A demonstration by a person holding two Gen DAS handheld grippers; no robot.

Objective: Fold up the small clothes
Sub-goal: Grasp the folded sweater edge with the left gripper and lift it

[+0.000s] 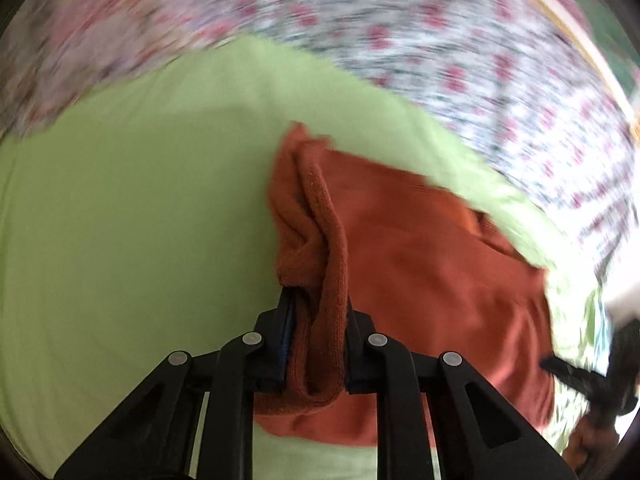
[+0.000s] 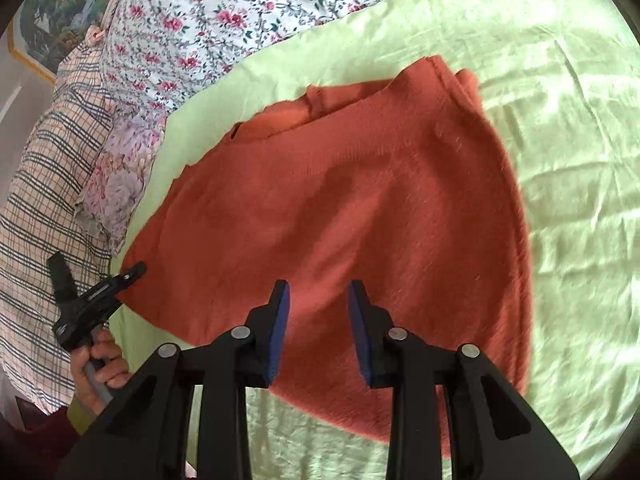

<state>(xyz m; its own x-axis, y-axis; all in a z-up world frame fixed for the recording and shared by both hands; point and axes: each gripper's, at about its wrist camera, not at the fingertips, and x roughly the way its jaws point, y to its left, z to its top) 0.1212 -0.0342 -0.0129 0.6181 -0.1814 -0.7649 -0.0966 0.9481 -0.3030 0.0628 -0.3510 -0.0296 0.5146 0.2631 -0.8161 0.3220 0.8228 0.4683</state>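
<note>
Rust-orange knitted fabric, a small garment (image 2: pixel 340 208), lies spread on a pale green sheet (image 2: pixel 560 160) that covers a bed, partly folded with one layer lying over another at its far edge. In the left wrist view, the left claw (image 1: pixel 316 320) is clenched on a bunched, ribbed fold of this garment (image 1: pixel 420 260), the cloth pinched between its black fingers with blue pads (image 1: pixel 286 344) and raised off the sheet (image 1: pixel 120 220); that picture is blurred. In the right wrist view, the right claw (image 2: pixel 318 328) hovers over the near part of the garment with its blue-padded fingers (image 2: pixel 280 332) parted and nothing between them, so it is released. At the left edge of the same view a hand (image 2: pixel 98 368) grips the grey handle of the other black tool, whose tip meets the garment's left corner. Beyond the green sheet lies a white bedcover printed with pink roses (image 2: pixel 240 12), with a checked cloth in pink and dark lines (image 2: pixel 48 184) beside it and a flowered pillow (image 2: pixel 116 184) between the two.
</note>
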